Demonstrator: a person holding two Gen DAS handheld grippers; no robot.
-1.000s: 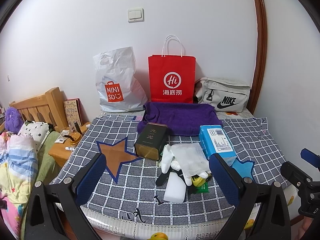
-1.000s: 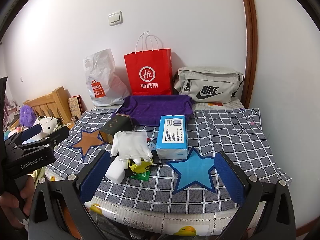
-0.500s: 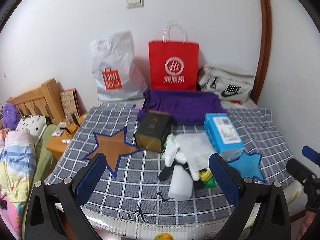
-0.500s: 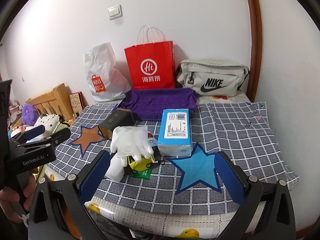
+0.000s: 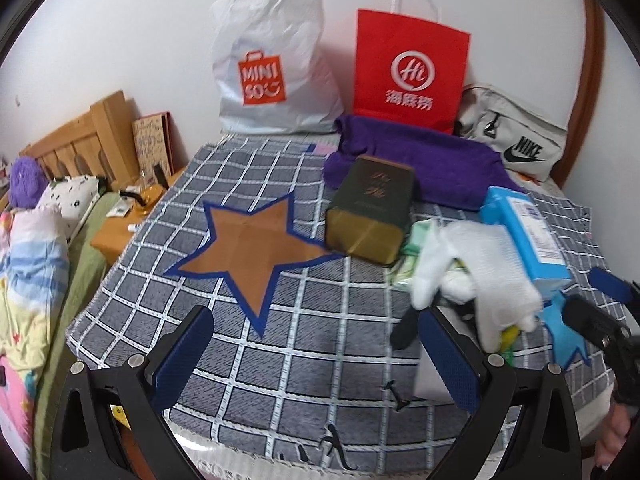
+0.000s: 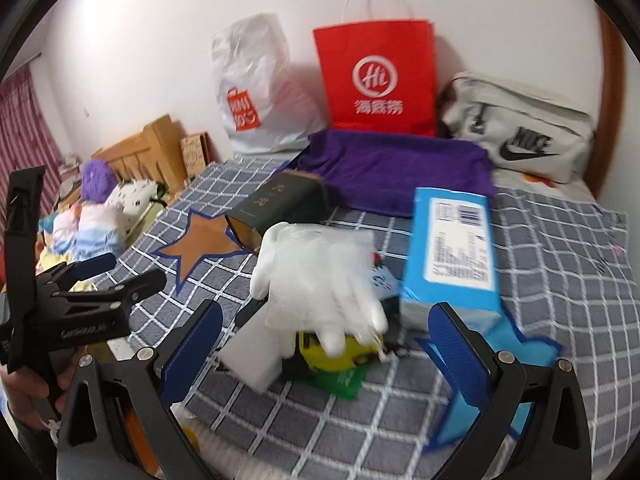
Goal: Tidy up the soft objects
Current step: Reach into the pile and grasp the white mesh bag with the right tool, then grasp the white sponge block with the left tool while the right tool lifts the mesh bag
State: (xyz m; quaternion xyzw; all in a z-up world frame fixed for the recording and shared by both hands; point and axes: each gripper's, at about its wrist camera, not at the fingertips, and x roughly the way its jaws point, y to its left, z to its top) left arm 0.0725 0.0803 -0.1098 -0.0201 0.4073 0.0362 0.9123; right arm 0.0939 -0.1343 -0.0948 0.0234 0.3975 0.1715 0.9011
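Left wrist view: left gripper [image 5: 316, 354] is spread wide with nothing between the pads, hovering over the near edge of the grey checked cloth [image 5: 280, 364] covering the bed. Brown star patch [image 5: 250, 246] sits just ahead of it.

Soft items: white gloves [image 5: 476, 280] lie on top of a small pile at centre-right, just left of the blue tissue box [image 5: 524, 232] and just in front of the dark green tin [image 5: 370, 208]. Purple towel [image 5: 424, 160] lies folded behind the tin, against the red paper bag [image 5: 410, 68]. White Miniso bag [image 5: 272, 64] stands left of the red bag, grey Nike bag [image 5: 516, 136] right of it, all against the wall.

Right wrist view: right gripper [image 6: 326, 350] is also released and holding nothing; its pads straddle the pile from the near side. Gloves [image 6: 320, 280] rest over a white foam block [image 6: 252, 356], a yellow item [image 6: 340, 354] and a green packet [image 6: 340, 380]; can't tell what the last two are, frame is motion-blurred. Tissue box [image 6: 452, 248] is just right of the gloves, its near end over the blue star patch [image 6: 516, 344]. A hand [image 6: 24, 396] holds the left gripper at the left edge.
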